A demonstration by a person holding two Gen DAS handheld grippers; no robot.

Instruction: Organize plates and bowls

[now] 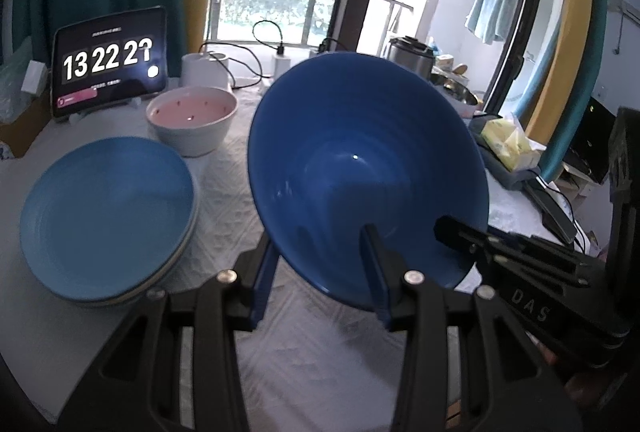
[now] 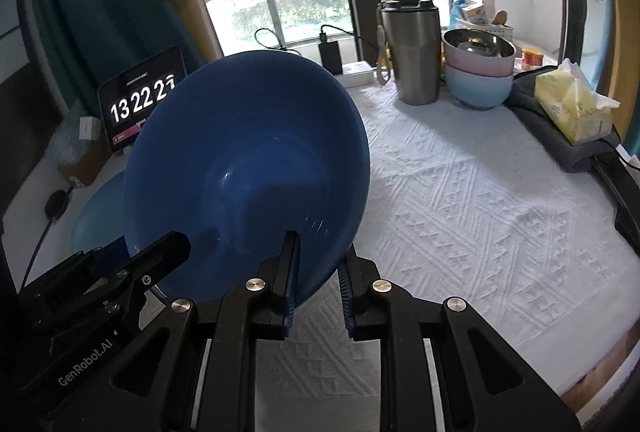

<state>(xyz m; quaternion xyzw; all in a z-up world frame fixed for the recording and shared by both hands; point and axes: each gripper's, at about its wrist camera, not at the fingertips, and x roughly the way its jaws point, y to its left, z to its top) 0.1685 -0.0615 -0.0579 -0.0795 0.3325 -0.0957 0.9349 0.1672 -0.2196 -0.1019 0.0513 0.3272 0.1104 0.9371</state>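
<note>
You are at a table (image 2: pixel 480 192) with a bumpy white cloth on it, next to big bright windows, and a clock screen (image 1: pixel 110 60) stands at the back. The biggest thing near you is the dark blue bowl (image 1: pixel 360 168). It is up in the air, off the cloth, and tipped so you can look right inside it. Both tongs hold it by its rim. Your left tongs (image 1: pixel 320 280) pinch the near edge, with one finger inside the bowl and one outside. Your right tongs (image 2: pixel 318 284) do the same a little way along the same edge. To your left sits a stack of light blue plates (image 1: pixel 108 208), and just behind it is a white bowl (image 1: pixel 191 120) that is pink inside. At the far right corner, two small bowls (image 2: pixel 478 72) sit one in the other, beside a tall metal cup (image 2: pixel 410 52) and a yellow tissue pack (image 2: pixel 572 108). I think you are carrying the blue bowl to a spot with the other dishes, but I cannot tell which spot. Keep both tongs squeezed tight, because a smooth rim may slip. Move both hands together, so the bowl does not twist. Make it flat before you set it down. Lower it slowly, and let go only when it sits still.
</note>
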